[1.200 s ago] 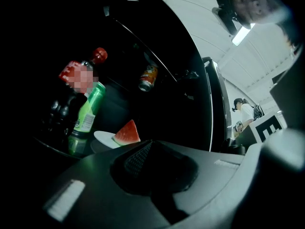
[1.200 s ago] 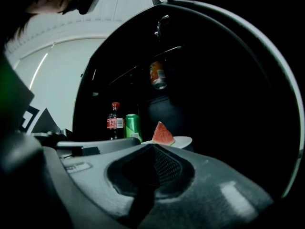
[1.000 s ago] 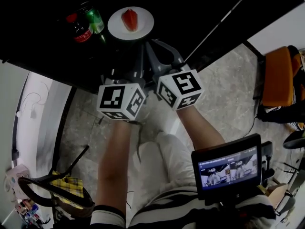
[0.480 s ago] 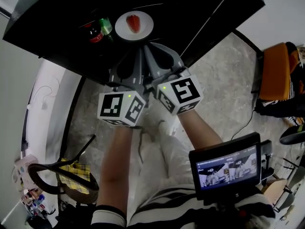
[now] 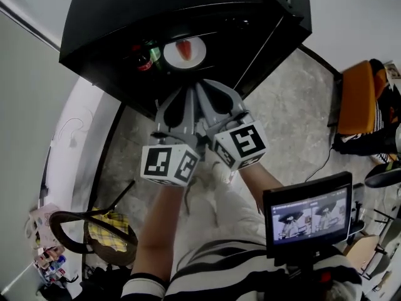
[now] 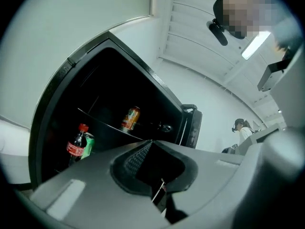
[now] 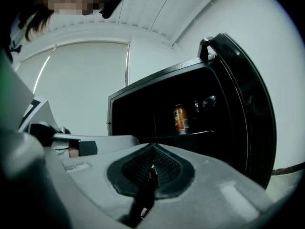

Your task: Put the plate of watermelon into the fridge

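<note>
Now the left tool (image 6: 151,142) and the right tool (image 7: 152,148) are fully closed, holding nothing, apart from the plate (image 5: 195,60) inside the fridge (image 5: 125,17).

The fridge (image 5: 125,17) fills the upper centre of the head view, its door (image 5: 285,11) swung out toward the upper right. Inside, the plate (image 5: 197,59) rests on a shelf (image 5: 169,68) with the watermelon (image 5: 183,49) on it. A can (image 5: 155,55) stands just left of the plate, and a bottle (image 5: 143,60) stands left of the can. A second can (image 6: 130,118) stands on the shelf above them. Below the opening, the left gripper (image 5: 182,96) and the right gripper (image 5: 207,91) lie side by side, pointing toward the plate but apart from it. A monitor (image 5: 310,218) sits at lower right, a chair (image 5: 357,99) at the right edge and a seat (image 5: 106,234) at lower left.
</note>
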A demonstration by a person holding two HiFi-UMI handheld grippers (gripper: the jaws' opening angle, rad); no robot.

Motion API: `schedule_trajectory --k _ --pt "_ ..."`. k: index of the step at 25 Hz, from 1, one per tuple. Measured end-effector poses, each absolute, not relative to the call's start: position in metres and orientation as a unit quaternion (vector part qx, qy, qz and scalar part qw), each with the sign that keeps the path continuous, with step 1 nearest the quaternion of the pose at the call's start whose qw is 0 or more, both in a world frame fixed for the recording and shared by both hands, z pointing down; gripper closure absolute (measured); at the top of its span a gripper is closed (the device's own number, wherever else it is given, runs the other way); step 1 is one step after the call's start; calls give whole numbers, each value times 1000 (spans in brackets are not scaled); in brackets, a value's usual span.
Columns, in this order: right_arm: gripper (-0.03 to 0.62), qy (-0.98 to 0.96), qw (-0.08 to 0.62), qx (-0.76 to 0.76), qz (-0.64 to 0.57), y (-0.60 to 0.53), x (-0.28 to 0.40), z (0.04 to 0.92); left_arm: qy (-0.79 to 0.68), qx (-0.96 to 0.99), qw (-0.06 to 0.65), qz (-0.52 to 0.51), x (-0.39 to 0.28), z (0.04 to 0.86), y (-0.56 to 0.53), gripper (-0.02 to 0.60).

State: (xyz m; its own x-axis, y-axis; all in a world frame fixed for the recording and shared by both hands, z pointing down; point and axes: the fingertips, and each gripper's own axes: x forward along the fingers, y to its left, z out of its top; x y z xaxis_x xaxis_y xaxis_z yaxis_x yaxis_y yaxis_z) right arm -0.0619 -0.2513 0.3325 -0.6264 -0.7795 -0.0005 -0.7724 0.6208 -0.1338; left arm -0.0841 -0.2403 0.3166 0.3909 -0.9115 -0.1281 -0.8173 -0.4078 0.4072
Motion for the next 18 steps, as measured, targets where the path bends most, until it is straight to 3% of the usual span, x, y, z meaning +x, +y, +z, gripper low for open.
schedule_trajectory --k 18 --pt "599 913 16 -404 -60 -194 -64 264 -484 847 154 -157 -80 246 -181 578"
